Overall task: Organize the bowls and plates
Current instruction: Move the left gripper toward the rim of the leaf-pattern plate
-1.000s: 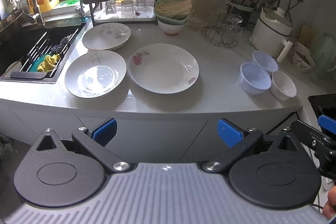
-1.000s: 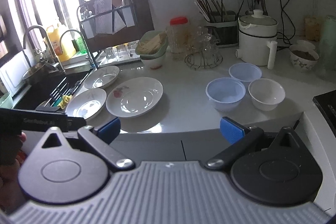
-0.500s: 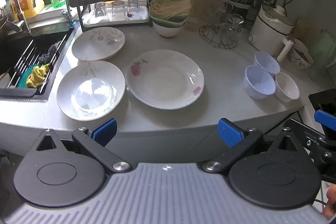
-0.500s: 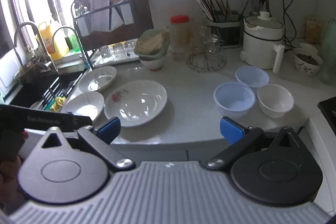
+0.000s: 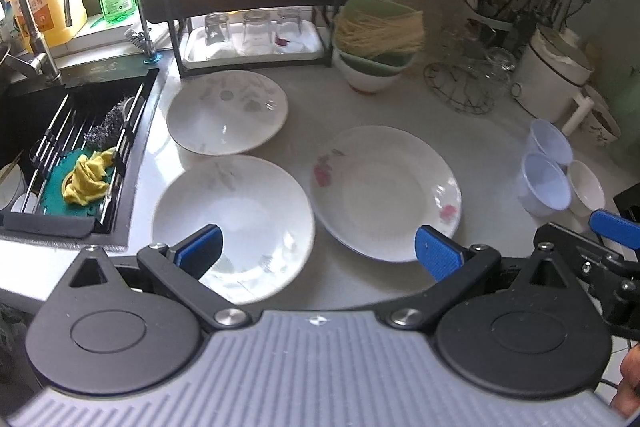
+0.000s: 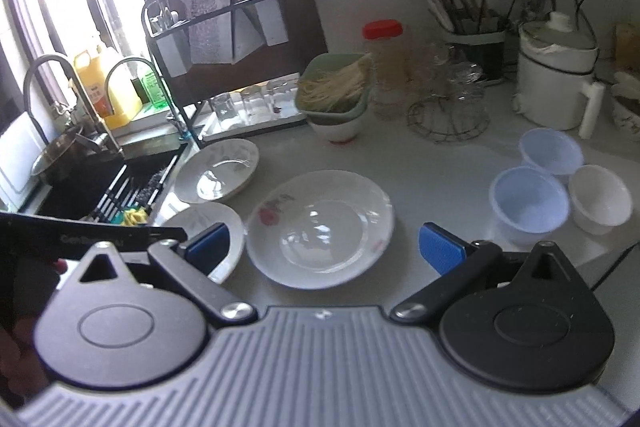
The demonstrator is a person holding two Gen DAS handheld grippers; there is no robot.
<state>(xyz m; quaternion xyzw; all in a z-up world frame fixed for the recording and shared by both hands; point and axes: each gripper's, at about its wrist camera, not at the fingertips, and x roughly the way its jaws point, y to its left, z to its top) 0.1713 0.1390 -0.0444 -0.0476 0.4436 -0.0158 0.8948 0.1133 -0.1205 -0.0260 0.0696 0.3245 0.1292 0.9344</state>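
Note:
Three white plates lie on the grey counter: a near-left plate [image 5: 234, 225], a far-left leaf-patterned plate [image 5: 227, 111] and a larger rose-patterned plate [image 5: 386, 191]. At the right sit two pale blue bowls [image 5: 544, 183] and a white bowl [image 5: 587, 187]. My left gripper [image 5: 318, 251] hovers open above the front edges of the near-left and rose plates, nothing between its fingers. My right gripper [image 6: 324, 247] is open too, over the rose plate [image 6: 320, 227], with the bowls [image 6: 530, 203] ahead to its right.
A black sink [image 5: 64, 147] with a rack and yellow cloth lies at the left. A dish rack with glasses [image 5: 252, 31], a green bowl of noodles [image 5: 378, 39], a wire stand [image 5: 460, 87] and a white cooker [image 5: 554, 83] line the back.
Both grippers have moved forward and up over the counter; the plates and bowls now look closer and larger. Nothing on the counter has shifted, and both pairs of jaws stay apart.

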